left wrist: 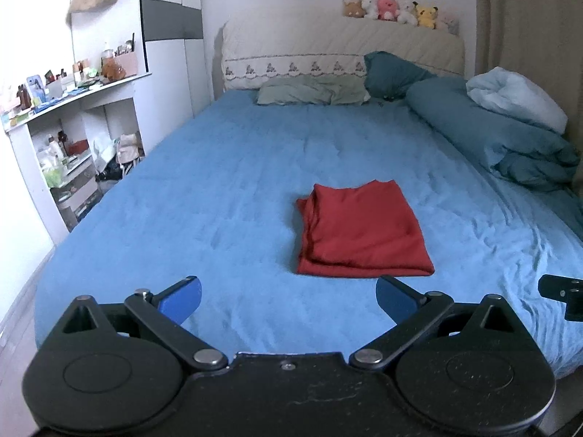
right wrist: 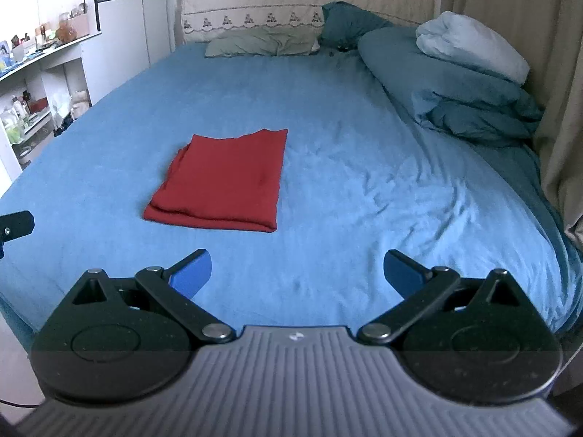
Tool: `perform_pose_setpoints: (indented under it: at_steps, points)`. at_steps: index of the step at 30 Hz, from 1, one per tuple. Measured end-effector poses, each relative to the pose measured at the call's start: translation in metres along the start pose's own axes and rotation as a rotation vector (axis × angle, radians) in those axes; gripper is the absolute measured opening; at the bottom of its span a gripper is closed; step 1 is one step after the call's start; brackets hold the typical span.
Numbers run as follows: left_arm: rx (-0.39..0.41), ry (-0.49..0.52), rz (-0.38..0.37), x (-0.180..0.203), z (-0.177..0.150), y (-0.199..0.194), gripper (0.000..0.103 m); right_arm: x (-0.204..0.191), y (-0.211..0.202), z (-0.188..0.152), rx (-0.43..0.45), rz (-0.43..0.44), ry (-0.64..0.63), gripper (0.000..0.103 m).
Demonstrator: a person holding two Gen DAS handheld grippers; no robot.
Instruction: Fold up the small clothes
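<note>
A red garment [left wrist: 360, 229] lies folded into a flat rectangle on the blue bed sheet [left wrist: 226, 196], its layered edges toward the left. It also shows in the right wrist view [right wrist: 222, 182]. My left gripper [left wrist: 288, 296] is open and empty, held over the bed's near edge, just short of the garment. My right gripper [right wrist: 297, 273] is open and empty, to the right of the garment and nearer than it. Part of the right gripper [left wrist: 563, 293] shows at the right edge of the left wrist view, and part of the left gripper [right wrist: 14, 224] at the left edge of the right wrist view.
A bundled teal duvet [left wrist: 492, 131] with a light blue pillow [left wrist: 517, 98] lies along the bed's right side by a curtain [right wrist: 510, 18]. Pillows [left wrist: 313, 89] and plush toys [left wrist: 397, 11] are at the headboard. Cluttered white shelves [left wrist: 69, 134] stand left of the bed.
</note>
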State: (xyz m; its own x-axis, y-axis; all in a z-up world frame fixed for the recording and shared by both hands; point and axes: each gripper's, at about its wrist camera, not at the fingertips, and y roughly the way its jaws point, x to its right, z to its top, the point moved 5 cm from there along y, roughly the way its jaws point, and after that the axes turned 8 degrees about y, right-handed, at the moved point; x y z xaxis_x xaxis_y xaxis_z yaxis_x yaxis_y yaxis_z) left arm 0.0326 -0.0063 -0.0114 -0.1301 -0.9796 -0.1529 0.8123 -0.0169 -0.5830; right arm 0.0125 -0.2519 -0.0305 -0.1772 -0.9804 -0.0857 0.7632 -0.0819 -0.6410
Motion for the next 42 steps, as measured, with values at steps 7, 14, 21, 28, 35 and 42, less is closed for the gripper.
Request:
perform_pose_setpoints:
  at_steps: [7, 14, 21, 28, 35, 42]
  points:
    - [0.01, 0.019, 0.008, 0.002, 0.001, -0.002, 0.103, -0.001, -0.004, -0.002, 0.002, -0.004, 0.0, 0.103]
    - [0.022, 0.023, 0.004, 0.003, 0.001, -0.004, 0.103, 0.0, -0.003, -0.001, 0.004, -0.002, 0.0, 0.103]
    - [0.022, 0.024, 0.0, 0.004, 0.0, -0.004, 0.103, 0.003, -0.002, 0.0, 0.004, 0.0, -0.001, 0.103]
    - [0.023, 0.023, 0.002, 0.003, 0.001, -0.004, 0.103, -0.002, -0.004, -0.002, -0.002, -0.005, 0.006, 0.103]
    - [0.026, 0.028, 0.009, 0.003, 0.001, -0.003, 0.103, -0.009, -0.007, -0.004, -0.005, -0.009, 0.02, 0.103]
    - [0.033, 0.03, 0.008, 0.008, 0.002, -0.004, 0.103, -0.004, -0.006, -0.003, -0.006, -0.005, 0.016, 0.103]
